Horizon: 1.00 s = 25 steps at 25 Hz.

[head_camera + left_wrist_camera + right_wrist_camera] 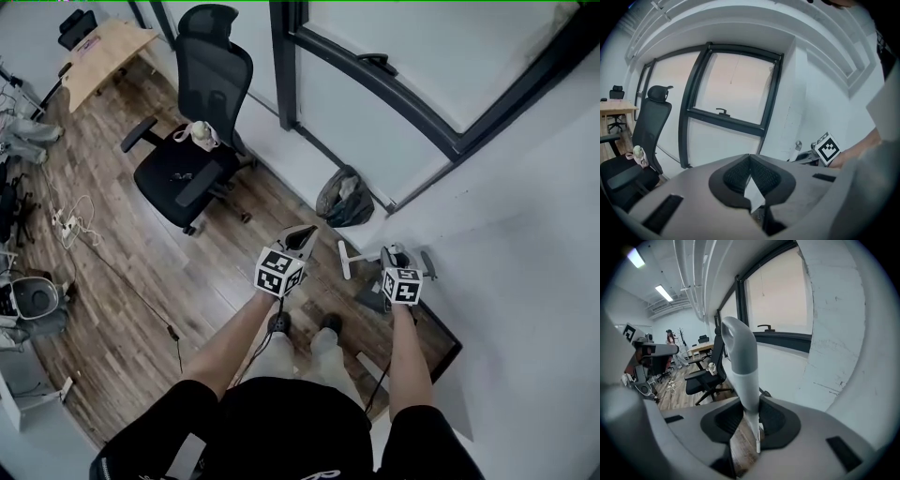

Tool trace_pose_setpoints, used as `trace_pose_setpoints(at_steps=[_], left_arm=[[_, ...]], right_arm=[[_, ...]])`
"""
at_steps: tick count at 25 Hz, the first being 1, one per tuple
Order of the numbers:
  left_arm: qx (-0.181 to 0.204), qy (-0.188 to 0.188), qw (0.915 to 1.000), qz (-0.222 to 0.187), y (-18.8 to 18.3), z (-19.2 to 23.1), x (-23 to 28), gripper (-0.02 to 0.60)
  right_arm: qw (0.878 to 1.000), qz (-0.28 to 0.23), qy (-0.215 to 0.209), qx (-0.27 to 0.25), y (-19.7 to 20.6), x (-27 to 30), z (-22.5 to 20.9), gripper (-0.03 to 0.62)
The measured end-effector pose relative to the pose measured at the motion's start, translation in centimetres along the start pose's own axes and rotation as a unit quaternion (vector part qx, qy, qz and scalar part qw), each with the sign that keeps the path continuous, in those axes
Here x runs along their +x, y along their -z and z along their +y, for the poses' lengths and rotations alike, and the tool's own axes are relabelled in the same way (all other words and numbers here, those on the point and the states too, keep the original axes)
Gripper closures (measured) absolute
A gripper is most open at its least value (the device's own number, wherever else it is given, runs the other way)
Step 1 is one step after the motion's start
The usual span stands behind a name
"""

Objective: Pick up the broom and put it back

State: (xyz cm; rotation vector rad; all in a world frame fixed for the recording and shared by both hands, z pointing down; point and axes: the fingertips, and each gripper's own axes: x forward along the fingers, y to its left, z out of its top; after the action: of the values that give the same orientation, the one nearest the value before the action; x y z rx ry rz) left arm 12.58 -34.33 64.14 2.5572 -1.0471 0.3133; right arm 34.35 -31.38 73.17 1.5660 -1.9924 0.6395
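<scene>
The broom's pale grey handle (740, 366) stands up between the jaws of my right gripper (751, 425), which is shut on it; its rounded top points toward the window. In the head view the right gripper (395, 255) is beside the white wall, and a light grey bar of the broom (361, 260) sticks out to its left. Something dark (375, 295), possibly the broom's lower part, hangs below the gripper. My left gripper (304, 232) is a little to the left, apart from the broom. Its pads (761, 176) meet at the tips with nothing held.
A black office chair (192, 159) stands on the wood floor at the left, with a small bottle on its seat. A grey bag (345, 199) lies against the wall under the window. A dark flat panel (436, 349) is by the wall at the right. Cables (75, 220) trail at far left.
</scene>
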Motion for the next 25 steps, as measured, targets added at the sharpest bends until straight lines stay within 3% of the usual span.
trace_pose_setpoints(at_steps=[11, 25], left_arm=[[0.015, 0.005, 0.9994, -0.031, -3.4, 0.2, -4.7, 0.56], [0.046, 0.049, 0.9968, -0.045, -5.4, -1.2, -9.1, 0.56]], right_arm=[[0.998, -0.061, 0.025, 0.013, -6.0, -6.3, 2.0, 0.48], [0.991, -0.127, 0.045, 0.011, -11.3, -13.7, 6.9, 0.48]])
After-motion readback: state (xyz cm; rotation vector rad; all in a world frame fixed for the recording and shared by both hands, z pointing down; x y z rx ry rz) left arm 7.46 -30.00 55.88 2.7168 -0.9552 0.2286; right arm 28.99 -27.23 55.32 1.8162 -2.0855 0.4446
